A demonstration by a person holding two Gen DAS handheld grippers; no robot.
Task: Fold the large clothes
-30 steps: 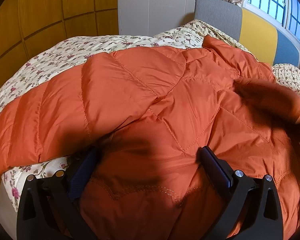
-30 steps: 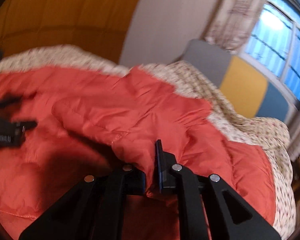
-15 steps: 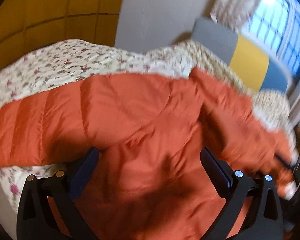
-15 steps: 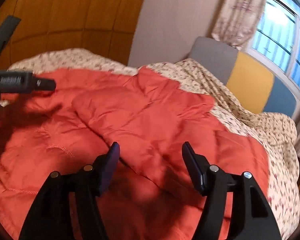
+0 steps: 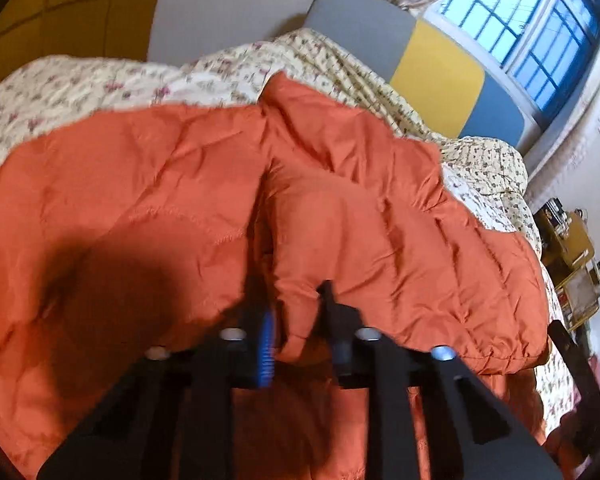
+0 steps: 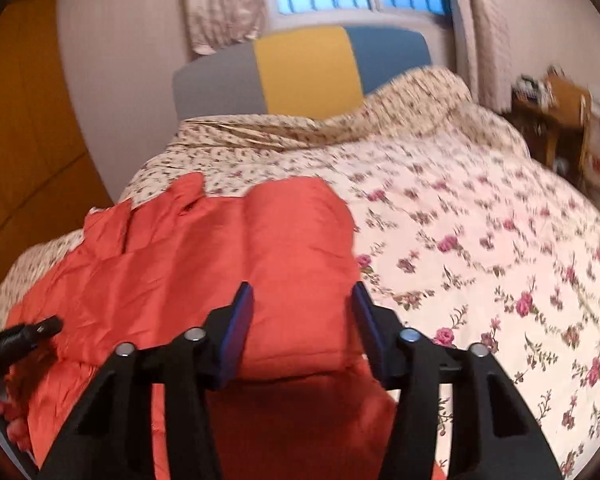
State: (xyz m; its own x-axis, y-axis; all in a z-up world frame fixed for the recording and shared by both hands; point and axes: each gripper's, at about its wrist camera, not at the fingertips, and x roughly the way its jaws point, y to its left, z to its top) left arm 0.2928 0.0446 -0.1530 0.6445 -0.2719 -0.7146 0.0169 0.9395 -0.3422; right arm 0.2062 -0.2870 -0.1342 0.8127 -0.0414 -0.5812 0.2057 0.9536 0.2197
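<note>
The left gripper [image 5: 296,320] has its fingers drawn close together, pinching a puffy fold of the orange quilted jacket [image 5: 204,200] between them. The right gripper [image 6: 300,320] has its fingers spread wide on either side of a folded-over panel of the same jacket [image 6: 228,248], the pads just beside the cloth; whether they touch it cannot be told. The jacket lies on the floral bedspread [image 6: 480,248], crumpled, its long axis running from the near edge of the bed toward the headboard [image 6: 304,68], a pointed flap nearest the headboard. In the right wrist view the jacket's right edge ends short, and bare bedspread stretches wide toward the wooden shelf [image 6: 560,120] beyond the bed.
</note>
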